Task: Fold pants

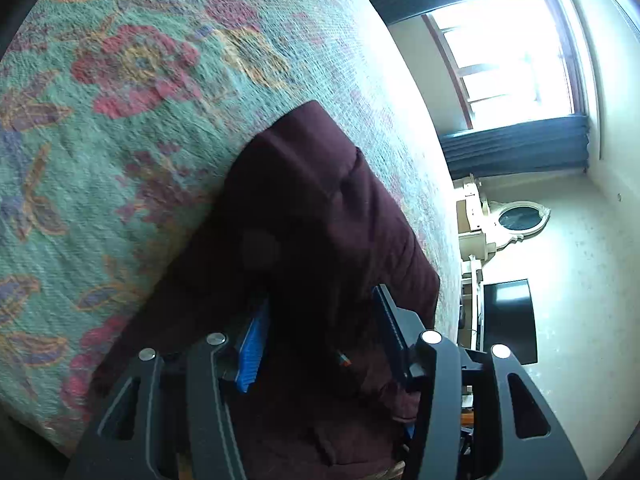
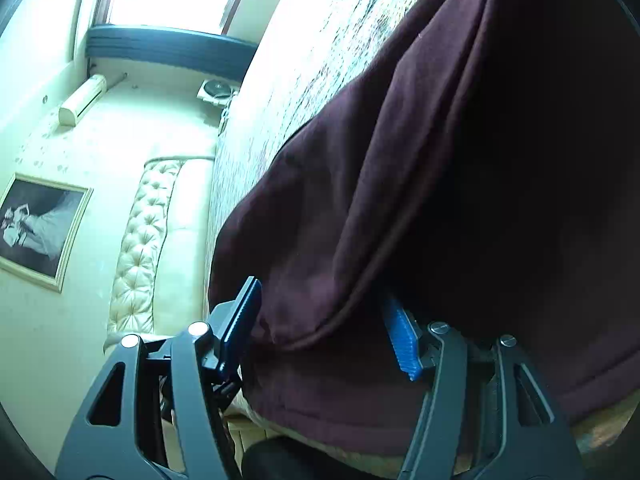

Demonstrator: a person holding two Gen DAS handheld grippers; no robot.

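The dark maroon pants (image 1: 320, 208) lie on a floral bedspread (image 1: 120, 100) and run away from me in the left wrist view. My left gripper (image 1: 320, 320) has its jaws apart, with pants fabric bunched between the blue pads (image 1: 252, 344). In the right wrist view the same pants (image 2: 420, 160) fill the right side and drape over the bed edge. My right gripper (image 2: 324, 328) also has its jaws wide apart, with a folded edge of the pants lying between the fingers. Neither pair of pads is pressed together.
The bed's edge runs past the pants in both views. A window with dark curtains (image 1: 516, 148), a mirror (image 1: 520, 216) and a dark screen (image 1: 508, 320) stand beyond the bed. A tufted headboard (image 2: 140, 248), a framed picture (image 2: 36, 228) and an air conditioner (image 2: 84, 98) are on the wall.
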